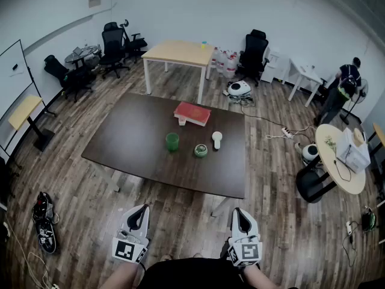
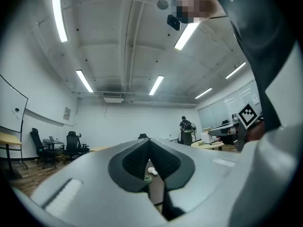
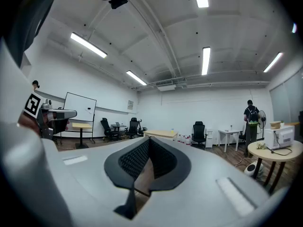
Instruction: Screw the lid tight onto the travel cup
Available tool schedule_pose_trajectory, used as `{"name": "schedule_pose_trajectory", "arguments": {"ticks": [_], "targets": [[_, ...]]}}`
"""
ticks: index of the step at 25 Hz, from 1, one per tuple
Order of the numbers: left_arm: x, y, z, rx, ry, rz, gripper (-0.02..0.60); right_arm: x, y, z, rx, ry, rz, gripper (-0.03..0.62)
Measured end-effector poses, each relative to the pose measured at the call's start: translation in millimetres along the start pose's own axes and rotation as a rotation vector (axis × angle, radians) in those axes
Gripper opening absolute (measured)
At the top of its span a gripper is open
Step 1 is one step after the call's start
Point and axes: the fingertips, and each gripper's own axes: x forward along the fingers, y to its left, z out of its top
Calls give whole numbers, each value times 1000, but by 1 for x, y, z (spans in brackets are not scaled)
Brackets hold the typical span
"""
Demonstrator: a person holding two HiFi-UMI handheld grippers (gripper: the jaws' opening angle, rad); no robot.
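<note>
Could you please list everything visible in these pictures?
dark table: one, brown, room centre
travel cup: one, green, upright on dark table
lid: one, green, right of travel cup, apart
small object: one, white, right of lid
flat red box: one, red, table's far side
wooden table: one, pale, behind
office chairs: several, black, far wall
person: one, dark clothes, far right
left tongs: one, grey, shut, empty
right tongs: one, grey, shut, empty

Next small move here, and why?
Probably advance both toward the dark wooden table: the left gripper and right gripper are shut, empty and well short of the green cup and round green lid, which sit apart.
</note>
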Motion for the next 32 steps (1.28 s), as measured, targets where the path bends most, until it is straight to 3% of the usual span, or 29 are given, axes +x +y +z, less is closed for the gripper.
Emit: {"name": "schedule_pose_trajectory", "arguments": {"ticks": [6, 11, 15, 26, 32], "targets": [[0, -5, -2, -2, 2, -10, 0, -1, -2, 1, 6, -11, -4, 6], [1, -10, -4, -25, 10, 1, 0, -3, -1, 7, 76, -61, 48, 8], [12, -18, -6, -36, 25, 24, 0, 4, -8, 5, 73, -58, 71, 8], [48, -36, -14, -3, 42, 94, 0, 38, -44, -4, 68, -94, 154, 8], [80, -27, -15, 21, 24, 81, 0, 71, -56, -9, 71, -94, 164, 8]]}}
